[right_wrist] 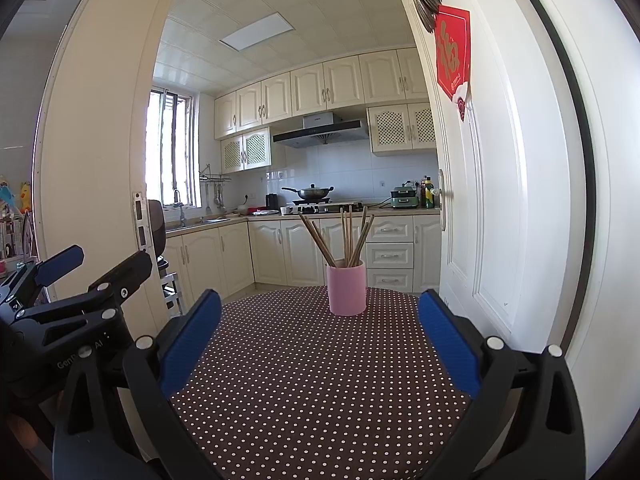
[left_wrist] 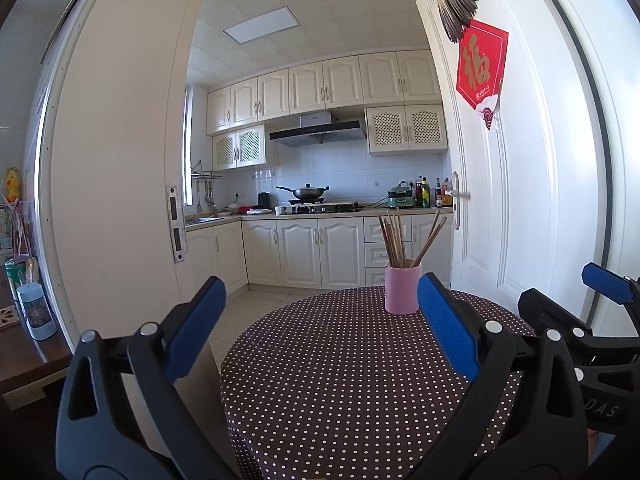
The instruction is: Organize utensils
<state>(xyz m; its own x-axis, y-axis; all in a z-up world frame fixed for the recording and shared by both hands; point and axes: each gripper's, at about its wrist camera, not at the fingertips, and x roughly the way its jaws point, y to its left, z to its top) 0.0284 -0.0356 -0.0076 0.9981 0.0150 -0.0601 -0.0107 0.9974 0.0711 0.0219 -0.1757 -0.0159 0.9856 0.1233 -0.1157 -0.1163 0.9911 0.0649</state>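
Note:
A pink cup (left_wrist: pixel 402 292) (right_wrist: pixel 346 292) stands upright at the far side of a round table (left_wrist: pixel 340 380) (right_wrist: pixel 312 380) covered in brown polka-dot cloth. Several wooden chopsticks (left_wrist: pixel 395 240) (right_wrist: pixel 347 240) stick up out of it, fanned apart. My left gripper (left_wrist: pixel 322 320) is open above the near half of the table, short of the cup and with nothing between its blue pads (left_wrist: pixel 196 328). To its right, my right gripper (right_wrist: pixel 320 316) is open too and holds nothing. Each gripper shows in the other's view: the right one (left_wrist: pixel 560 286) at the edge, the left one (right_wrist: pixel 114 256) likewise.
An open white door (left_wrist: pixel 512 200) (right_wrist: pixel 500 200) with a red paper decoration (left_wrist: pixel 480 64) stands close to the table's right side. A white door frame (left_wrist: pixel 120 200) rises on the left. A wooden side table (left_wrist: pixel 24 344) with bottles sits far left. Kitchen cabinets and a stove lie beyond.

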